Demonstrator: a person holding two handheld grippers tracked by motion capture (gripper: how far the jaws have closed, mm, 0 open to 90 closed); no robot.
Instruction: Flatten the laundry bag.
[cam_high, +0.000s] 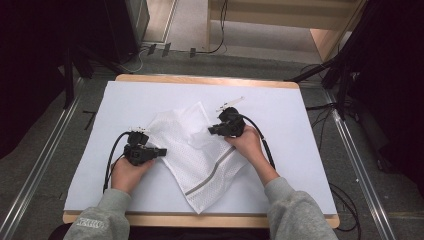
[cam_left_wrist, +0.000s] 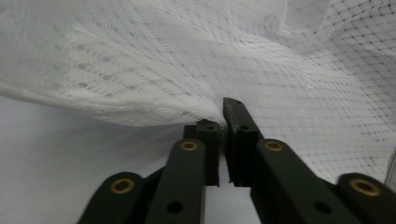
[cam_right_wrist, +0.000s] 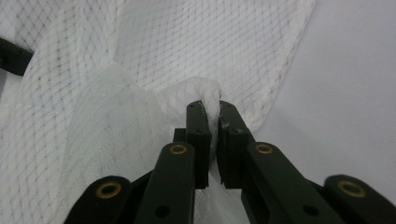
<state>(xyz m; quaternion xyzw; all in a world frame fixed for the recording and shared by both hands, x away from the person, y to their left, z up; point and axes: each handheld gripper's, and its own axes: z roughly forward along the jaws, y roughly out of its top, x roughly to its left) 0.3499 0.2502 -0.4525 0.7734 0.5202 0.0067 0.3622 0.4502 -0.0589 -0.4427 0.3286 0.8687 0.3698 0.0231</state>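
1. The desk has a white top with a wooden rim and carries everything else.
2. A white mesh cloth lies crumpled around the middle of the desk, one corner reaching toward the desk's near edge, with a grey stripe across its near part.
3. The left gripper sits at the cloth's left edge; its fingers are pressed together, pinching the mesh hem.
4. The right gripper sits on the cloth's far-right part; its fingers are closed on a bunched fold of mesh lifted between them.
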